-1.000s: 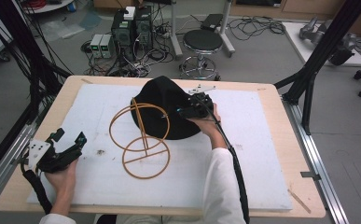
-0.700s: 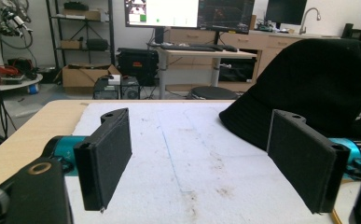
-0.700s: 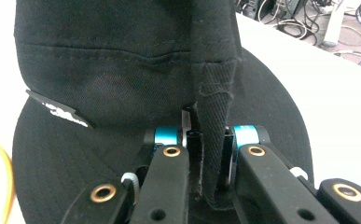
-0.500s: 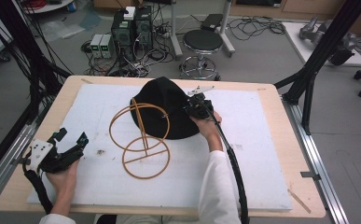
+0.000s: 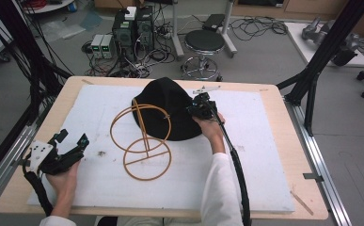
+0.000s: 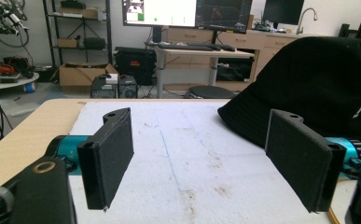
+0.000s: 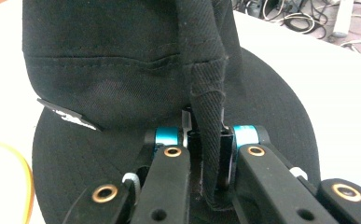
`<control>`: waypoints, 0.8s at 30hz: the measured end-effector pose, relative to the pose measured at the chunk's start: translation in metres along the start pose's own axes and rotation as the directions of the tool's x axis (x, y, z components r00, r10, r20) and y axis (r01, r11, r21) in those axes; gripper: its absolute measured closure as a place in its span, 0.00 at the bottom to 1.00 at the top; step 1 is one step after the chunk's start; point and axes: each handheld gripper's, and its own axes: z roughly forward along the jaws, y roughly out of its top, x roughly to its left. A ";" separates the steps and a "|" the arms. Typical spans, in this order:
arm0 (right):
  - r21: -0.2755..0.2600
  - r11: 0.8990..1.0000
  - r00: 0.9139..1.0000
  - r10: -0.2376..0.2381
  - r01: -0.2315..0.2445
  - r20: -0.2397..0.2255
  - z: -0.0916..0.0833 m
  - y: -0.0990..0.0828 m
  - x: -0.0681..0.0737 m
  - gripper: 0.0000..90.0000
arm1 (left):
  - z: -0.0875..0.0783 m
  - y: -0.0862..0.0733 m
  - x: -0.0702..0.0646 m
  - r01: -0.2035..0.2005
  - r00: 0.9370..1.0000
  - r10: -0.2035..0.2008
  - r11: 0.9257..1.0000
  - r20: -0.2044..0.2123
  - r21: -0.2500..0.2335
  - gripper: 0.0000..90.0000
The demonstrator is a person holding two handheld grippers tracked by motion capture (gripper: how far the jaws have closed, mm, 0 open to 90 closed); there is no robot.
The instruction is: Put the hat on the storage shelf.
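Hat (image 5: 168, 110) behind stand (image 5: 142, 141) — touching

Black hat (image 5: 168, 110) hides the far arc of the upper ring of the wire stand (image 5: 142, 141). Hat crown cut by top edge in right gripper view; pinched fold hides the pads. Small white label (image 7: 66, 115) on hat: text unreadable. Stand is a yellow sliver at left edge.

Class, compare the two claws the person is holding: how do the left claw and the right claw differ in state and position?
The left claw stands open with nothing between its pads; the right claw is shut on a fold of the black hat. The left claw hovers near the table's left edge, apart from the hat; the right claw is at the hat's right side. Both have black jaws with teal fittings.
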 end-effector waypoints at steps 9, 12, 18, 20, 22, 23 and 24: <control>-0.060 0.998 1.000 0.021 -0.021 0.003 -0.016 0.006 -0.002 0.98 | 0.000 0.000 0.001 0.004 1.000 -0.004 1.000 0.000 0.002 0.26; -0.096 0.995 1.000 0.030 -0.030 -0.003 -0.024 0.009 -0.002 0.98 | 0.000 0.000 0.001 0.008 1.000 -0.008 1.000 0.000 0.000 0.26; -0.179 0.984 1.000 0.016 -0.017 -0.006 -0.042 0.017 0.004 0.98 | 0.000 0.000 0.001 0.012 1.000 -0.012 1.000 0.000 0.000 0.26; -0.209 0.978 1.000 0.010 -0.011 -0.004 -0.049 0.020 0.006 0.98 | 0.000 0.000 0.001 0.012 1.000 -0.012 1.000 0.000 0.000 0.26; -0.237 0.972 1.000 0.007 -0.007 0.001 -0.055 0.023 0.007 0.98 | 0.000 0.000 0.000 0.014 1.000 -0.014 1.000 0.001 0.000 0.26; -0.250 0.968 1.000 0.006 -0.005 0.003 -0.059 0.024 0.008 0.98 | 0.000 0.000 0.000 0.015 1.000 -0.015 1.000 0.001 0.000 0.26; -0.262 0.965 1.000 0.007 -0.006 0.004 -0.062 0.024 0.008 0.98 | 0.000 0.000 0.001 0.014 1.000 -0.014 1.000 0.002 0.001 0.26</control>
